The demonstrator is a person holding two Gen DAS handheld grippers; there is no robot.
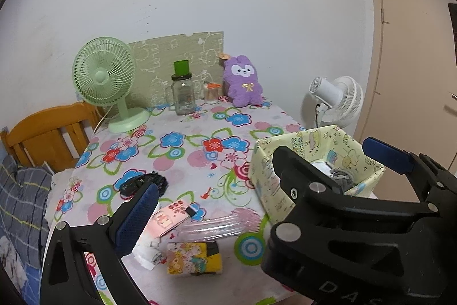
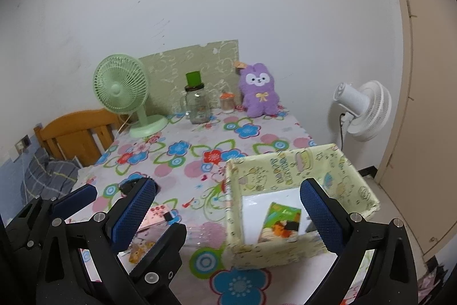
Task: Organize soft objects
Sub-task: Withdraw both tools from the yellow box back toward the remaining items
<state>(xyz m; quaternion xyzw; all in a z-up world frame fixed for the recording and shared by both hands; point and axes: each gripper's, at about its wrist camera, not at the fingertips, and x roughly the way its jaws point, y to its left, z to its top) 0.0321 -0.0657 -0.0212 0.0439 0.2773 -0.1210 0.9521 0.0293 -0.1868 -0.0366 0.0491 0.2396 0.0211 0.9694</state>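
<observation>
A pale yellow fabric box [image 1: 300, 153] [image 2: 288, 165] stands at the table's right edge; a green packet [image 2: 281, 222] and a grey item [image 1: 341, 176] lie inside. My right gripper [image 2: 228, 213] is open and empty, hovering over the box's left wall. My left gripper [image 1: 262, 185] is open and empty above the table's front. Below it lie a yellow tissue pack [image 1: 195, 257], a pink packet [image 1: 171, 215], a clear pink pouch [image 1: 212, 226] and a black soft item [image 1: 145, 183]. A purple plush bunny [image 1: 242, 82] [image 2: 260, 90] sits at the back.
A green desk fan [image 1: 104, 76] [image 2: 121, 89], a glass jar with green cup [image 1: 182, 93] [image 2: 197, 102] and a small bottle [image 1: 211, 93] stand at the back. A white fan [image 2: 362, 107] stands right of the table. A wooden headboard [image 1: 42, 133] is at the left.
</observation>
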